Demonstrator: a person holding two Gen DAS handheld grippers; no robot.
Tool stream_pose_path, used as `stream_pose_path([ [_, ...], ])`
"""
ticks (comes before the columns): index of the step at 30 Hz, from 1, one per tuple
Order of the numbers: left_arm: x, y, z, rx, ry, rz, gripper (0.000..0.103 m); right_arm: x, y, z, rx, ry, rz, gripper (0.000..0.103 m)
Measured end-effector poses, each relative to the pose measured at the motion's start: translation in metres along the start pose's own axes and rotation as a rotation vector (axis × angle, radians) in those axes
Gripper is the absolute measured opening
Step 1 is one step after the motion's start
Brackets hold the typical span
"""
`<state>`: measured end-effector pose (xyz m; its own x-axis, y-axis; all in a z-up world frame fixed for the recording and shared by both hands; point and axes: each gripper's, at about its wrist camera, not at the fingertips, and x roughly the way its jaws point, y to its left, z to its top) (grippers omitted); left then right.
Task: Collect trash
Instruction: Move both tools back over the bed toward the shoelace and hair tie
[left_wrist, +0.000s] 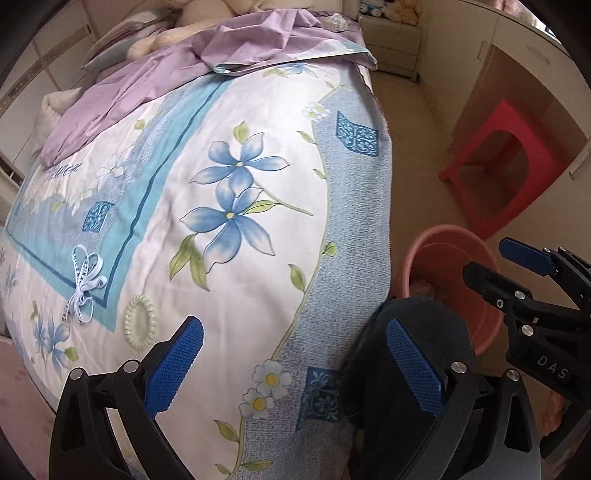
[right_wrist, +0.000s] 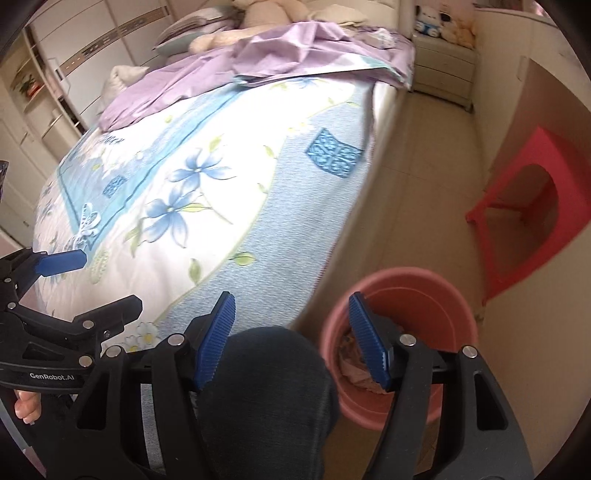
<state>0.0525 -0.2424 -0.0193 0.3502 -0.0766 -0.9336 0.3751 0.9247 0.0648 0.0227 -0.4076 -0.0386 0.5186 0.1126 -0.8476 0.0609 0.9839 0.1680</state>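
A pink bucket (left_wrist: 424, 243) (right_wrist: 406, 277) stands on the floor beside the bed, with crumpled trash (right_wrist: 351, 363) inside. On the floral bedspread (left_wrist: 258, 184) lie a white printed ribbon (left_wrist: 84, 284) and a pale green spiral hair tie (left_wrist: 138, 326). My left gripper (left_wrist: 295, 328) hangs open over the bed's near edge, nothing between its pads; the hair tie is just left of its left finger. My right gripper (right_wrist: 291, 301) is open too, above the person's knee (right_wrist: 266, 387), and its right finger (right_wrist: 369, 343) overlaps the bucket's rim. Nothing is held.
A red plastic stool (left_wrist: 517, 162) (right_wrist: 546, 206) stands against the cabinet on the right. A crumpled purple sheet (left_wrist: 166, 74) and plush toys cover the bed's far end. A nightstand (left_wrist: 391, 44) sits beyond the aisle. A hand (right_wrist: 26, 406) holds the left gripper.
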Motion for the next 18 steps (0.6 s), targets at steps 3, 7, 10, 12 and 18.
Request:
stream_pose_path([
  [3, -0.004, 0.025, -0.01, -0.05, 0.001, 0.008, 0.098, 0.004, 0.024, 0.003, -0.039, 0.009, 0.017, 0.063],
  [7, -0.009, 0.05, -0.022, -0.098, -0.001, 0.02, 0.098, 0.007, 0.057, 0.006, -0.099, 0.017, 0.04, 0.063],
  [10, -0.013, 0.068, -0.031, -0.134, -0.005, 0.021, 0.098, 0.008, 0.079, 0.007, -0.133, 0.021, 0.054, 0.063],
  [12, -0.016, 0.079, -0.037, -0.156, -0.009, 0.023, 0.098, 0.009, 0.094, 0.009, -0.153, 0.026, 0.065, 0.063],
  [18, -0.02, 0.115, -0.059, -0.231, -0.011, 0.037, 0.098, 0.012, 0.131, 0.008, -0.217, 0.04, 0.086, 0.063],
])
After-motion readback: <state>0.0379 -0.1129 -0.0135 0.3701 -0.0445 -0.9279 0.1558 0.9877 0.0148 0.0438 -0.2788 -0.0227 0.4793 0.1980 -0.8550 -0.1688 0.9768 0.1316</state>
